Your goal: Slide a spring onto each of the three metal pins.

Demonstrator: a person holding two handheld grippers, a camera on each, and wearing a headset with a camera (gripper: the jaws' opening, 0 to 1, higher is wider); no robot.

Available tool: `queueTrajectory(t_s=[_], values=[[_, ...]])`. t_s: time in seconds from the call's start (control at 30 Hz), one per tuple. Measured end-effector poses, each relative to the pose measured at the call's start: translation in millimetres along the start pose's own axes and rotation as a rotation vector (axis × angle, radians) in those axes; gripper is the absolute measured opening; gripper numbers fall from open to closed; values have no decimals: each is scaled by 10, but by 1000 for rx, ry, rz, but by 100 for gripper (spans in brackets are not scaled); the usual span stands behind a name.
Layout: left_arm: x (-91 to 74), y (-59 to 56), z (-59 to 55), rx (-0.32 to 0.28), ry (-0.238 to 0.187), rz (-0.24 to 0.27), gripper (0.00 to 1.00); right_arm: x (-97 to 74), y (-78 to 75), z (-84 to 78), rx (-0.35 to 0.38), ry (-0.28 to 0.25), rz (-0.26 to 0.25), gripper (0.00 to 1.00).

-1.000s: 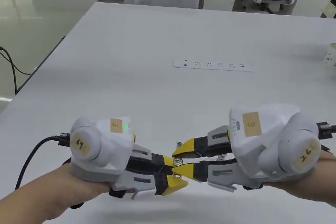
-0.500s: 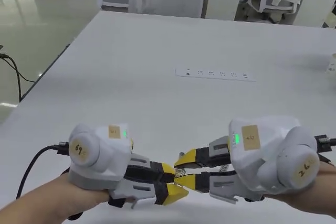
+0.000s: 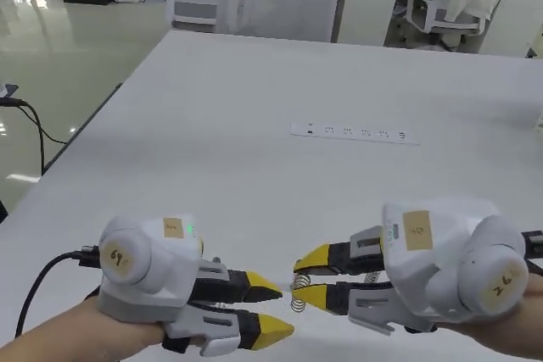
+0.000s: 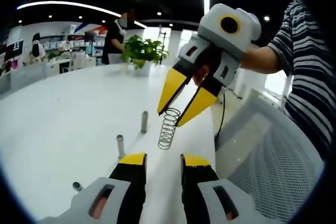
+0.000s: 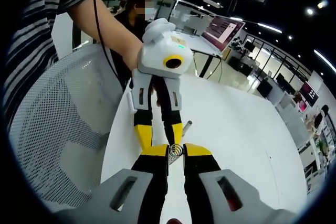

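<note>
Right gripper [image 4: 179,114] pinches spring [image 4: 168,129] by its top, hanging free to lower onto pin [image 4: 144,121]; left gripper [image 4: 164,159] slightly parted, empty.

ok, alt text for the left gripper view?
The right hand-held gripper holds a coiled silver metal spring by its top end over the white table, near two upright grey metal pins. The left hand-held gripper, open and empty, points at it.
</note>
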State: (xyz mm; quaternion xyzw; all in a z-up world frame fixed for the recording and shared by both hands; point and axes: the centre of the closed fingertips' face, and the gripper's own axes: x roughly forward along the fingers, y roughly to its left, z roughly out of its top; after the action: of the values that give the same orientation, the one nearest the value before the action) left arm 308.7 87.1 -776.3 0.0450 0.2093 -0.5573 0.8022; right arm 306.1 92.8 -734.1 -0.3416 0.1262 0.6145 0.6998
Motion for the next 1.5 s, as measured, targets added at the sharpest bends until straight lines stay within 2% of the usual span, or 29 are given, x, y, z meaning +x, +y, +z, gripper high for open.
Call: queueTrajectory(t_s=[0.1,0.23,0.37,0.57,0.7,0.8,0.93,1.03,1.13,1.23,1.37,1.5], values=[[-54,36,-33,-13,1,23,26,-2,-6,-4,2,1,-9,7],[-120,40,-61,-16,-1,36,26,-9,-22,-29,2,9,-19,7],[-156,57,-49,-27,-13,47,27,-17,-36,-48,4,14,-30,7],[-238,59,44,-31,-57,68,30,-14,-40,-71,5,21,-38,7],[-319,88,-6,-24,-49,86,37,-11,-47,-84,3,28,-44,7],[-417,153,-54,-33,-41,117,43,-14,-61,-85,3,28,-51,7],[-557,294,-22,-48,-68,174,48,-8,-82,-103,6,30,-58,7],[-655,369,-30,-54,-72,203,50,-7,-87,-110,3,34,-62,7],[-700,416,-72,-46,-52,230,52,-10,-100,-109,5,31,-67,7],[-750,483,-118,-48,-38,254,59,-19,-121,-119,9,34,-77,7],[-811,550,-149,-55,-32,273,63,-25,-136,-148,12,40,-84,8],[-875,622,-211,-63,-18,294,72,-26,-167,-199,18,48,-93,8]])
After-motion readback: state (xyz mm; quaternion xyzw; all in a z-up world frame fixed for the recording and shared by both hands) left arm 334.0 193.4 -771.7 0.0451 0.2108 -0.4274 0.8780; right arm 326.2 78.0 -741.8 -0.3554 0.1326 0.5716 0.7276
